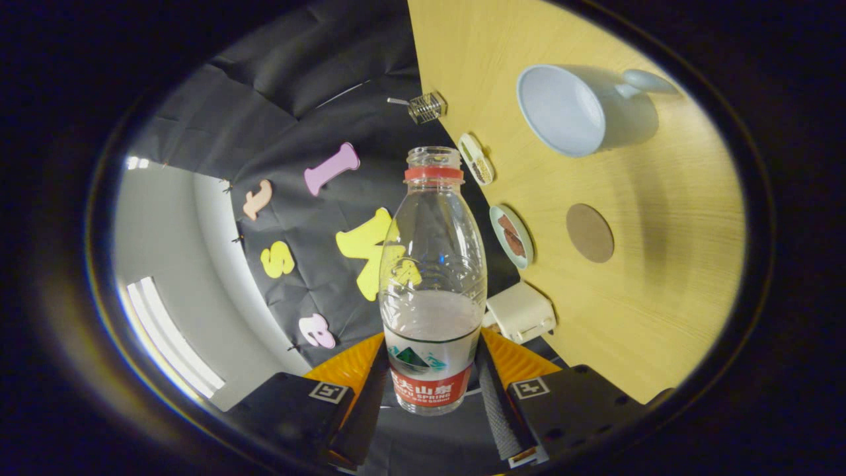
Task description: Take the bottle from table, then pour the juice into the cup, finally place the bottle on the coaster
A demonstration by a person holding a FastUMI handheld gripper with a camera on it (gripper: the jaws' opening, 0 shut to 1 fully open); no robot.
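Two fingers of your gripper [431, 390] clamp the uncapped bottle [432, 291], tipped beside the table's [667, 317] edge short of the cup [568, 109], so tilting further now likely spills juice near the coaster [589, 232].

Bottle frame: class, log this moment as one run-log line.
claw: shut on bottle | bottle: cap off, tilted, off table | cup: empty | coaster: bare
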